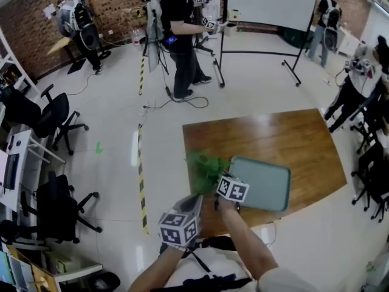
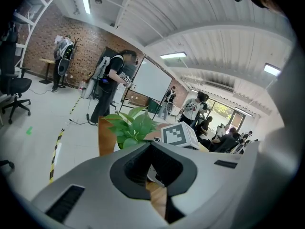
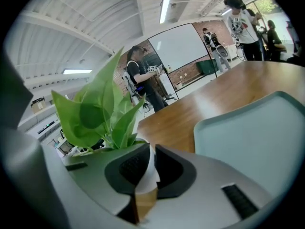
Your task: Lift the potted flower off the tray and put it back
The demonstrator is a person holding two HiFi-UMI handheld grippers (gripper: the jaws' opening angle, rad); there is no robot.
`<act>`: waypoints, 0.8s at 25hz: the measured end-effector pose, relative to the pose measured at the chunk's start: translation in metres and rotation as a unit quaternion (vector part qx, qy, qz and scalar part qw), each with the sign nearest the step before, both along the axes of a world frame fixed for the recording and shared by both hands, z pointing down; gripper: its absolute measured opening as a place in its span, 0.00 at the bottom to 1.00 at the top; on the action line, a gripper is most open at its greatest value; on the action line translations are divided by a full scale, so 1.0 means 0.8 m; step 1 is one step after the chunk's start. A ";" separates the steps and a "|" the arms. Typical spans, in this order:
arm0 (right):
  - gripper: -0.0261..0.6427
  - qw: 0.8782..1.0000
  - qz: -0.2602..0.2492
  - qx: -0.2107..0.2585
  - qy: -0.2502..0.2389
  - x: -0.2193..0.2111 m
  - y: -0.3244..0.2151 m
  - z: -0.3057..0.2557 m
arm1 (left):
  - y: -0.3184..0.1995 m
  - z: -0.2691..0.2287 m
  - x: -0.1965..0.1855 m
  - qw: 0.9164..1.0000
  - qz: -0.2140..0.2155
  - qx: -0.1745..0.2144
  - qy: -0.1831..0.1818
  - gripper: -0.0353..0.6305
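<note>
- My right claw [image 3: 147,162] is clamped narrow on the white pot of the potted flower [image 3: 102,111]; the pot wall sits between the jaws.
- The flower stands upright over bare counter [image 3: 205,104], just beside the tray's left edge and not on the tray [image 3: 252,137].
- I can't tell whether the pot is resting on the wood or lifted off it.
- From this claw the tray lies to the right, so I judge the put-back is a short sideways carry, then down.
- My left claw [image 2: 155,185] has its jaws together and empty. It's farther from the pot, so this is the right claw's job.
</note>
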State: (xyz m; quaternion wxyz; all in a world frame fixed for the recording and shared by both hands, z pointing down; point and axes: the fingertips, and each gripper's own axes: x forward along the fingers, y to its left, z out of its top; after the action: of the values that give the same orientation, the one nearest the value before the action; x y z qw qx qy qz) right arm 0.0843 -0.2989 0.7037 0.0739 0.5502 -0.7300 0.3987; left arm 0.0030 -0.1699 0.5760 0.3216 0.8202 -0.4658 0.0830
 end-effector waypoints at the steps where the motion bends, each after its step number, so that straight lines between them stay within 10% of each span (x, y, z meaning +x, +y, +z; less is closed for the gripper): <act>1: 0.10 1.000 0.006 0.003 -0.002 0.006 -0.002 -0.004 | 0.000 0.000 0.002 1.000 0.002 0.000 0.000 0.05; 20: 0.10 0.990 0.142 0.009 0.025 0.204 0.029 -0.019 | -0.007 -0.005 0.079 0.997 0.072 0.003 0.008 0.05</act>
State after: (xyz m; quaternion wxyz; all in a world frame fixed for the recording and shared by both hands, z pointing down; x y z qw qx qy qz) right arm 0.2474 -0.2756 0.6888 0.0297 0.6585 -0.6461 0.3847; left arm 0.0663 -0.1756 0.5720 0.3160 0.8531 -0.4034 0.0983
